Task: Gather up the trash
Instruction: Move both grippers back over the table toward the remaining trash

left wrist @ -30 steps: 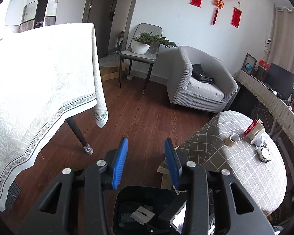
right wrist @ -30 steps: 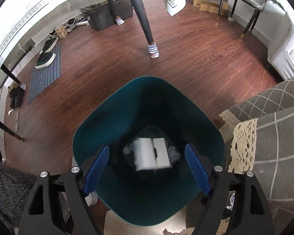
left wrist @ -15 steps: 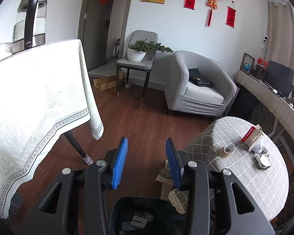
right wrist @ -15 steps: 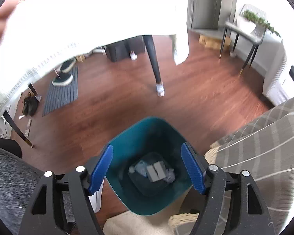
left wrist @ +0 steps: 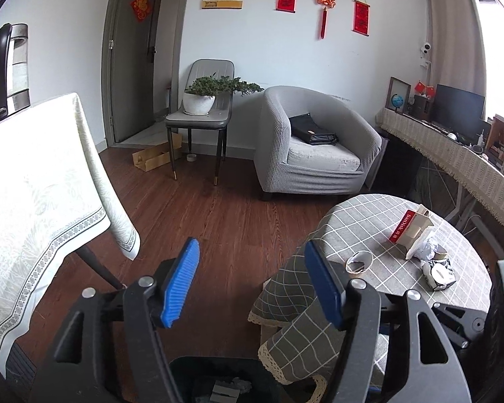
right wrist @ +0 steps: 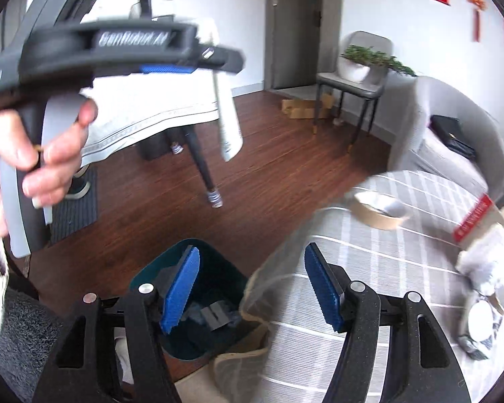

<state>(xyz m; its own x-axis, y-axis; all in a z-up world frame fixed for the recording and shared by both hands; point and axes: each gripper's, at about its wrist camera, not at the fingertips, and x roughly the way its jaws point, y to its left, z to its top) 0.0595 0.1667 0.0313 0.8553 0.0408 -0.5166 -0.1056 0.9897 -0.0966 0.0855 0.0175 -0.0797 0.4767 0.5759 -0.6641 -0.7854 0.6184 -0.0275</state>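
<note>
- Because the trash sits up on the round low table draped in a grey checked cloth [left wrist: 369, 221] while the dark teal plastic waste bin [right wrist: 218, 272] stands on the wood floor just beside the table's edge, I judge the layout is meant for short carries from tabletop to bin; the bin already holds a few grey and white scraps.
- Still on the cloth, grouped toward the far side of the table, lie the things left to collect: a torn white-and-red cardboard package [left wrist: 411, 230], a crumpled white wrapper with foil [left wrist: 436, 270] just beside it, and a brown cardboard tape-roll core [left wrist: 359, 262] a little apart, nearer the table's edge.
- Both tools are lifted above bin height and pointed over the tabletop, which reads to me as lining up for the next pick.
- Seen from the right wrist view, a person's bare hand [right wrist: 27, 154] grips the trigger handle of the left tool.
- Blue-padded left gripper [left wrist: 252, 282]: its jaws are opening and stand well apart, with nothing between them and nothing touched; released and empty.
- Blue-padded right gripper [right wrist: 252, 288]: its jaws are closing yet remain apart, empty, hovering over the table's edge with the bin below; the pads press on nothing.
</note>
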